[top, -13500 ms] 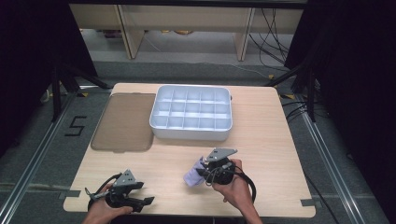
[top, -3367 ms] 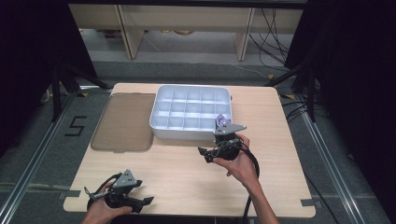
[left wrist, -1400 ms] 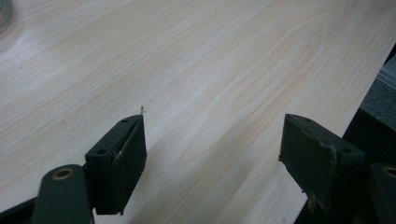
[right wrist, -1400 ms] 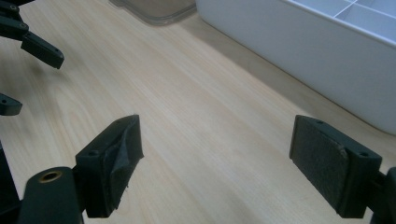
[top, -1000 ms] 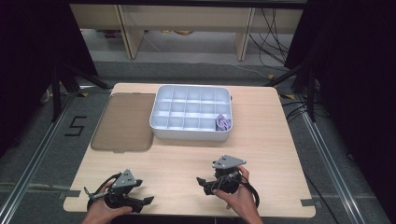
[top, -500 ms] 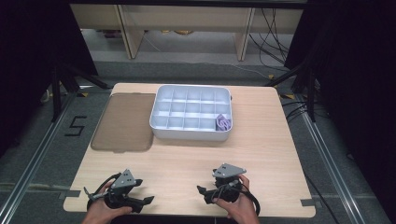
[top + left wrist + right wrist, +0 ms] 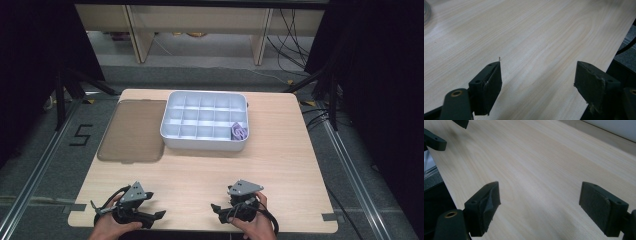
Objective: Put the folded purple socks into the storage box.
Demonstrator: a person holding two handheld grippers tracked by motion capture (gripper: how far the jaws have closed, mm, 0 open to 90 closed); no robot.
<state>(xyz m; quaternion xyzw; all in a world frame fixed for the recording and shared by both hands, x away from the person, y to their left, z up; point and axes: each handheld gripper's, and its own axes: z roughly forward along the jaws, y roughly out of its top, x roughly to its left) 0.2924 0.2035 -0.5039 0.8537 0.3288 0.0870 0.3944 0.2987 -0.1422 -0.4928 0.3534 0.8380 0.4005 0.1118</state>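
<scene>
A white compartment tray (image 7: 176, 131) stands at the table's middle back. A small purple object (image 7: 238, 132) lies in its near right corner compartment. Both grippers rest near the table's front edge, far from the tray. My left gripper (image 7: 156, 218) points right and stands open over bare wood (image 7: 537, 82). My right gripper (image 7: 218, 212) points left, also open, with nothing between its jaws (image 7: 539, 202). The left gripper's jaw tips (image 7: 434, 141) appear at the top left of the right gripper view.
A brown translucent lid (image 7: 132, 131) lies flat to the left of the tray. The wooden table (image 7: 280, 165) has bare room between the tray and the grippers. Dark floor, cables and shelf legs surround the table.
My right gripper carried the purple object to the tray, let it go in the near right compartment, then drew back to the front edge. The left gripper stayed put.
</scene>
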